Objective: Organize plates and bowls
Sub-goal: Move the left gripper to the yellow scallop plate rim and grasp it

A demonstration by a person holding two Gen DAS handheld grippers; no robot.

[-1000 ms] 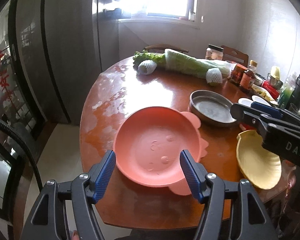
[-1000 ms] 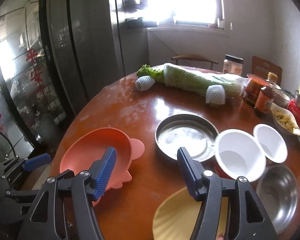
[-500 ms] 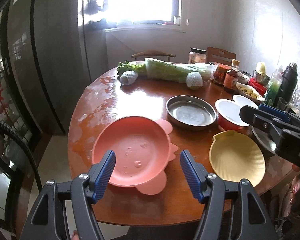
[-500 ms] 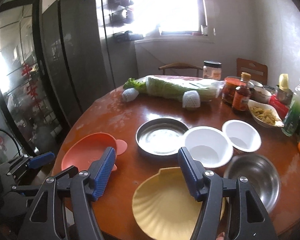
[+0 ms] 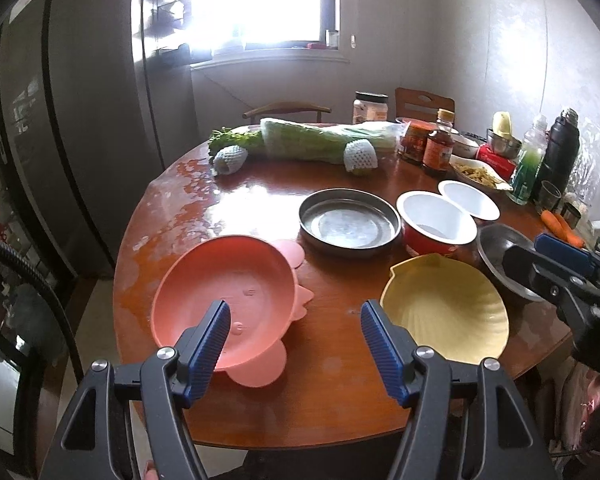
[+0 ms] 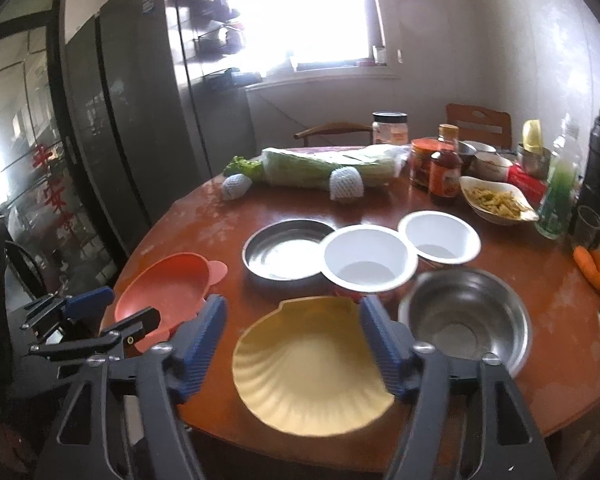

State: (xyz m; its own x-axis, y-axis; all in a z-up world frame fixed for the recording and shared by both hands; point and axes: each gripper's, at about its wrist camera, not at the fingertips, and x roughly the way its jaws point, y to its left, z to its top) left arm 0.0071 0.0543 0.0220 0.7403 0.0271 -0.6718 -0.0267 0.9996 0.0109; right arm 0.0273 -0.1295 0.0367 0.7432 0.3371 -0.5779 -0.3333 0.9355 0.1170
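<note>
Both hand-held grippers are hovering empty over the dishes at the round wooden table's near edge.
The right hand-held gripper, jaws opening, is framing the yellow shell-shaped plastic plate: light, stiff, slick, best pinched at its rim. The left hand-held gripper, agape, is hanging beside the coral plastic bowl.

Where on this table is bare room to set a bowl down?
Free: the table between the cabbage and the steel pan, and left of that pan behind the pink dish. Crowded: the right side by the white bowls, steel bowl, bottles.
</note>
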